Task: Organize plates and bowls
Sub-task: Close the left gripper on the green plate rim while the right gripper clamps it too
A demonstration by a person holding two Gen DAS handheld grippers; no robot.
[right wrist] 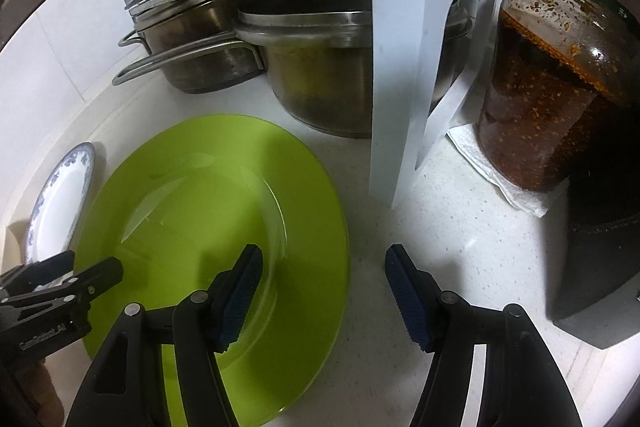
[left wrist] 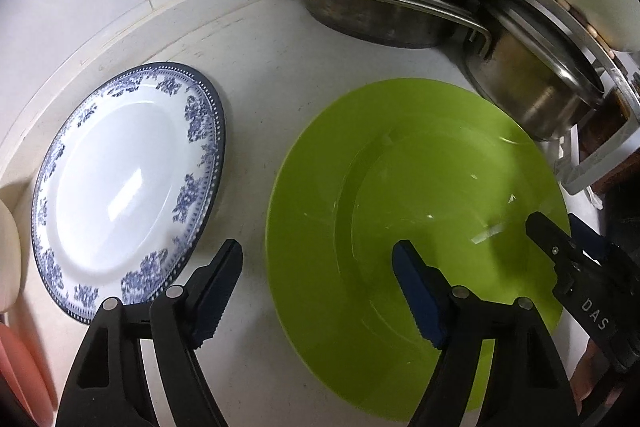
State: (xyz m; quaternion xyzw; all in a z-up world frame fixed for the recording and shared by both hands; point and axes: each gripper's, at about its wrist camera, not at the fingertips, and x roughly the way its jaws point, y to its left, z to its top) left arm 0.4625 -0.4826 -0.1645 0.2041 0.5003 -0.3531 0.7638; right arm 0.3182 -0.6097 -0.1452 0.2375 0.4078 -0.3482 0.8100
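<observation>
A lime-green plate (left wrist: 420, 195) lies flat on the white counter (left wrist: 248, 75). To its left is a white plate with a blue floral rim (left wrist: 128, 187). My left gripper (left wrist: 318, 251) is open and straddles the green plate's left rim, one finger over the counter and one over the plate. In the right wrist view my right gripper (right wrist: 323, 255) is open astride the right rim of the green plate (right wrist: 200, 195), with its pads clear of the rim. Each gripper also shows in the other's view, the right gripper (left wrist: 556, 227) and the left gripper (right wrist: 92, 265). The floral plate (right wrist: 60, 203) peeks in at the far left.
Steel pots (right wrist: 320, 75) sit under a white rack (right wrist: 396, 67) right behind the green plate. A jar of dark chilli sauce (right wrist: 552, 87) stands on a paper towel (right wrist: 492, 171) to the right, with a black box (right wrist: 600, 267) nearer. A cream item (left wrist: 8, 259) and a pink item (left wrist: 20, 367) lie at the left edge.
</observation>
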